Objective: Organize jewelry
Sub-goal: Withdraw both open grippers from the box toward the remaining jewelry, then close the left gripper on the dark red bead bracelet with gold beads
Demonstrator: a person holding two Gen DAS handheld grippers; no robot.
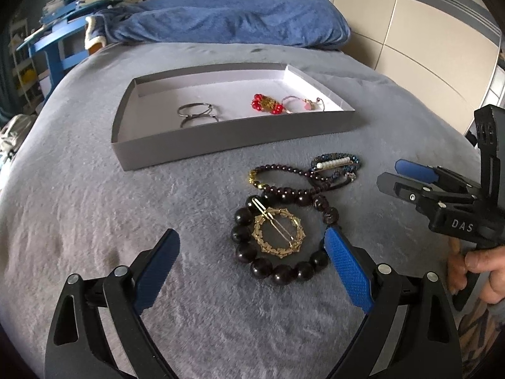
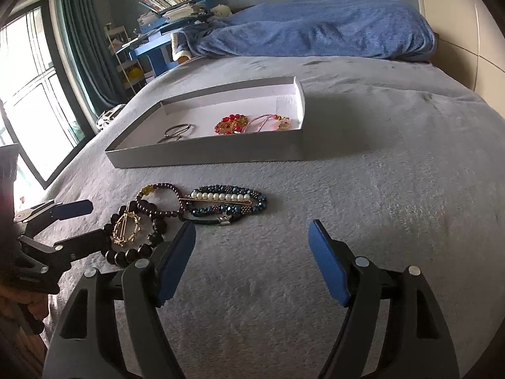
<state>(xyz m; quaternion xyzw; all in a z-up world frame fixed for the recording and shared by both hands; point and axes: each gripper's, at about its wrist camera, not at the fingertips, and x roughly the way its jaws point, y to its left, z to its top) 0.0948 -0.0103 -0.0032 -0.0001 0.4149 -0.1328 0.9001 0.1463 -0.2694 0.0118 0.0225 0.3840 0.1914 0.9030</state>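
We're hovering the left gripper (image 1: 252, 252), fingers spread wide and holding nothing, over the gold brooch (image 1: 279, 235) at lower center, since it's lying atop the big dark bead bracelet (image 1: 274, 268). The right gripper (image 2: 251, 246) is waiting open too; the gray tray (image 1: 221, 139) is sitting above.

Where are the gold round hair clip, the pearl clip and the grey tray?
gold round hair clip (image 1: 279, 232): left wrist view, on its gold ring, inside the big dark beads.
pearl clip (image 2: 221, 196): right wrist view, on the row of pearls.
grey tray (image 1: 221, 137): left wrist view, on its near outer wall.
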